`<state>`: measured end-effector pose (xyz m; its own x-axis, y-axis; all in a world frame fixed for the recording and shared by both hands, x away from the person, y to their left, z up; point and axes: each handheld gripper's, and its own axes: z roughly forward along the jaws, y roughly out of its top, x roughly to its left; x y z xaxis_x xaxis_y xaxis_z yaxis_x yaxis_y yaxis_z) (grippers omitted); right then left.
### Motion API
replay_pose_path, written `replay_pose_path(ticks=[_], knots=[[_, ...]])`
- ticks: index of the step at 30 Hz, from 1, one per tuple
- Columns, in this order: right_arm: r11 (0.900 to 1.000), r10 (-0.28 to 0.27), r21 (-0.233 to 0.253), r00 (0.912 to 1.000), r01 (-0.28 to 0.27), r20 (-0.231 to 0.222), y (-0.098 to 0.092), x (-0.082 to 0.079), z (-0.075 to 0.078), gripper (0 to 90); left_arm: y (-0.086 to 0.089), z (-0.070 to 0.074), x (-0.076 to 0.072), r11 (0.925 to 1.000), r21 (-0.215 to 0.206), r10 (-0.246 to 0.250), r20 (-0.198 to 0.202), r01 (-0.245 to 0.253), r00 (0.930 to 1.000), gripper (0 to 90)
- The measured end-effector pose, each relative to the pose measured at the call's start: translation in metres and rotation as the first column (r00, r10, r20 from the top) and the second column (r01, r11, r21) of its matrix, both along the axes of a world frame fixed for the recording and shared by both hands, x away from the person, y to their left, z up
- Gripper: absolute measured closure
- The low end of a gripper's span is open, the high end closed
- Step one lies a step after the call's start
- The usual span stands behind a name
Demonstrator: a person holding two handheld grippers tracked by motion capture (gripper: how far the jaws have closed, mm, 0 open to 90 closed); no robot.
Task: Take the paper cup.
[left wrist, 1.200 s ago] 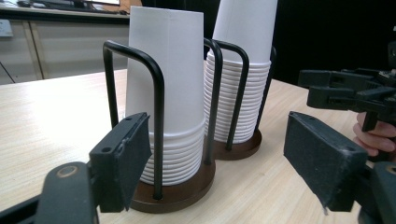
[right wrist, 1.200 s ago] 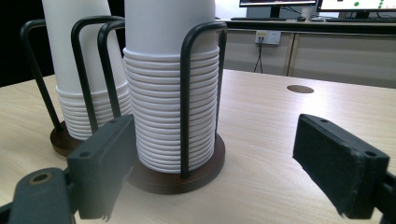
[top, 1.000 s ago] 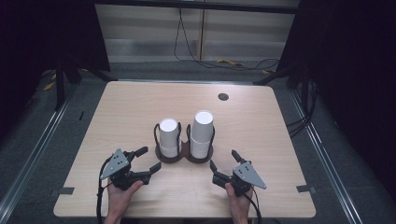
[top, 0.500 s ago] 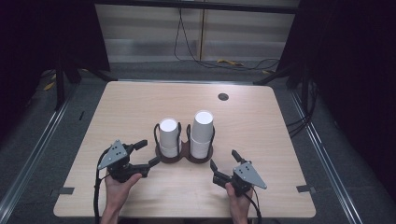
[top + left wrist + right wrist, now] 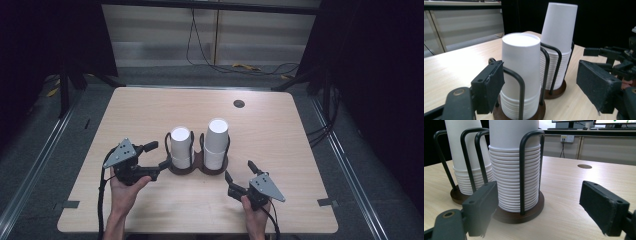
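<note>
We see two stacks of white cups standing upside down in a dark wire holder with two round brown bases (image 5: 197, 169), set near the middle of the wooden surface (image 5: 280, 135). The shorter stack (image 5: 181, 147) sits in the holder's left compartment and the taller stack (image 5: 216, 142) in its right compartment, as the high view shows them. Black wire loops rise beside each stack.

We hold the left tongs (image 5: 156, 156) just beside the left base, pointed at the shorter stack. Their jaws stand apart and grip nothing. In the left gripper view, the shorter stack (image 5: 521, 75) lies ahead between the two black pads (image 5: 491, 85), with the nearer pad close to a wire loop; we cannot tell whether they touch.

We hold the right tongs (image 5: 239, 171) near the front edge of the surface, just below and right of the right base, apart from it. Their jaws also stand apart and empty. In the right gripper view, the taller stack (image 5: 514, 170) stands ahead of the left pad (image 5: 482, 206).

A small dark round hole (image 5: 239, 104) lies in the surface toward its far edge.
</note>
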<state>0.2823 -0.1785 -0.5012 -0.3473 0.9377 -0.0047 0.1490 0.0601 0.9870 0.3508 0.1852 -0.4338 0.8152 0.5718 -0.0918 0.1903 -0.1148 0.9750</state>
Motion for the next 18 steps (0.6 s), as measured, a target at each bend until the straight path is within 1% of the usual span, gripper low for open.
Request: replay_pose_path(ticks=[1,2,3,5,6,7,8,9,10,12,14,15,16,18], knots=[[1.0,0.001,0.0,1.0,-0.001,0.001,0.0,0.0,0.0,15.2,-0.001,0.003,0.002,0.9999,0.014,-0.007,-0.004,0.007,1.0,22.3],[1.0,0.001,-0.003,1.0,-0.001,0.002,0.0,0.0,0.0,15.2,-0.001,0.004,0.003,0.9999,0.008,-0.008,-0.006,0.008,0.9999,22.3],[1.0,0.002,-0.004,1.0,-0.002,0.002,0.0,0.0,0.0,15.2,-0.001,0.005,0.004,0.9997,0.022,-0.007,-0.006,0.007,1.0,22.3],[1.0,0.003,0.0,1.0,-0.003,-0.001,0.0,0.0,0.0,15.2,-0.002,0.008,0.007,0.9992,0.039,0.006,0.009,-0.007,0.9999,22.7],[1.0,0.003,0.0,1.0,-0.003,-0.001,0.0,0.0,0.0,15.2,-0.002,0.008,0.007,0.9992,0.039,0.006,0.009,-0.007,0.9999,22.7],[1.0,0.003,0.0,1.0,-0.003,-0.001,0.0,0.0,0.0,15.2,-0.002,0.009,0.007,0.9996,0.028,0.004,0.01,-0.005,0.9999,22.7],[1.0,0.005,-0.005,1.0,-0.005,0.004,0.0,0.0,0.0,15.2,-0.003,0.011,0.009,0.9996,0.027,-0.002,0.001,0.002,1.0,22.7],[1.0,0.005,-0.005,1.0,-0.005,0.002,0.0,0.0,0.0,15.2,-0.005,0.015,0.012,0.9988,0.047,-0.013,-0.008,0.013,0.9999,22.6],[1.0,0.005,-0.006,1.0,-0.005,-0.003,0.0,0.0,0.0,15.3,-0.005,0.016,0.013,0.9983,0.055,-0.019,-0.005,0.019,0.9998,22.6],[1.0,0.007,-0.007,1.0,-0.007,-0.005,0.0,0.0,0.0,15.3,-0.006,0.018,0.013,0.9985,0.054,-0.011,-0.008,0.012,0.9999,22.6],[1.0,0.011,-0.007,0.9999,-0.011,-0.005,0.0,0.0,0.0,15.3,-0.006,0.021,0.017,0.9979,0.06,-0.022,-0.014,0.022,0.9997,22.5],[1.0,0.01,-0.008,0.9999,-0.01,-0.005,0.0,0.0,0.0,15.3,-0.007,0.024,0.021,0.997,0.07,-0.029,-0.043,0.032,0.9986,22.6],[1.0,0.01,-0.007,0.9999,-0.01,-0.006,0.0,0.0,0.0,15.3,-0.007,0.026,0.022,0.9969,0.071,-0.03,-0.049,0.033,0.9983,22.5],[1.0,0.01,-0.01,0.9999,-0.01,-0.007,0.0,0.001,0.0,15.4,-0.008,0.03,0.026,0.9945,0.099,-0.03,-0.049,0.035,0.9983,22.6]])
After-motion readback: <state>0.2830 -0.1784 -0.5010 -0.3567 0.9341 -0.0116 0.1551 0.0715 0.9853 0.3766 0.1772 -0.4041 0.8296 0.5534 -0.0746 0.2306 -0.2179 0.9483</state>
